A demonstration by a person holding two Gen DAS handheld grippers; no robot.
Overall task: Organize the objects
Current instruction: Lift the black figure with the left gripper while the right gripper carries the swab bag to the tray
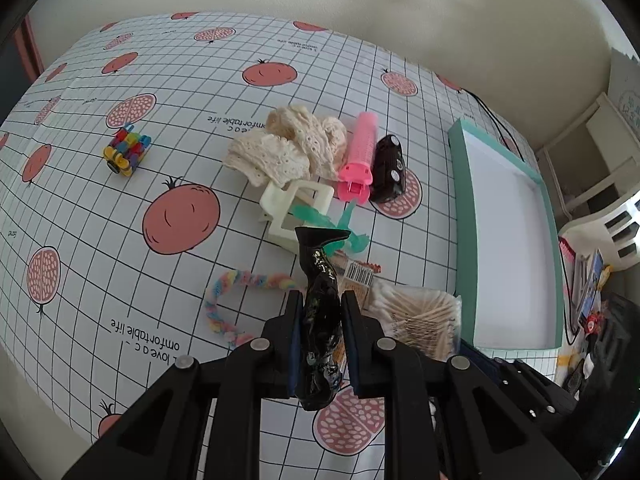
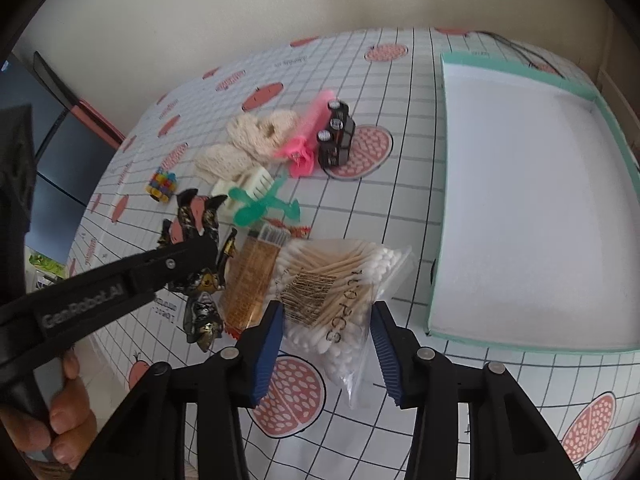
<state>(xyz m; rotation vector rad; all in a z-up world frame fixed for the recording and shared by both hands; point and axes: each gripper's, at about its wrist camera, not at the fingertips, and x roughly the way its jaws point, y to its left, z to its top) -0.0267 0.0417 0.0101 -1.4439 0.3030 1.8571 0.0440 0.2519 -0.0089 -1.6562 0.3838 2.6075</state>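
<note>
Right wrist: swab bag [image 2: 340, 292] reads "100 PCS"; left tongs [image 2: 200, 256] "GenRobot.AI".

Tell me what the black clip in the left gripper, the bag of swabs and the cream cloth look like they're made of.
Black clip: likely glossy hard plastic, given its sharp highlights and gold flecks. Bag of swabs: thin clear plastic film, crinkled and see-through; the sticks look like pale wood, the tips like white cotton. Cream cloth: soft matte knit or eyelet fabric, with small holes and limp folds.
</note>
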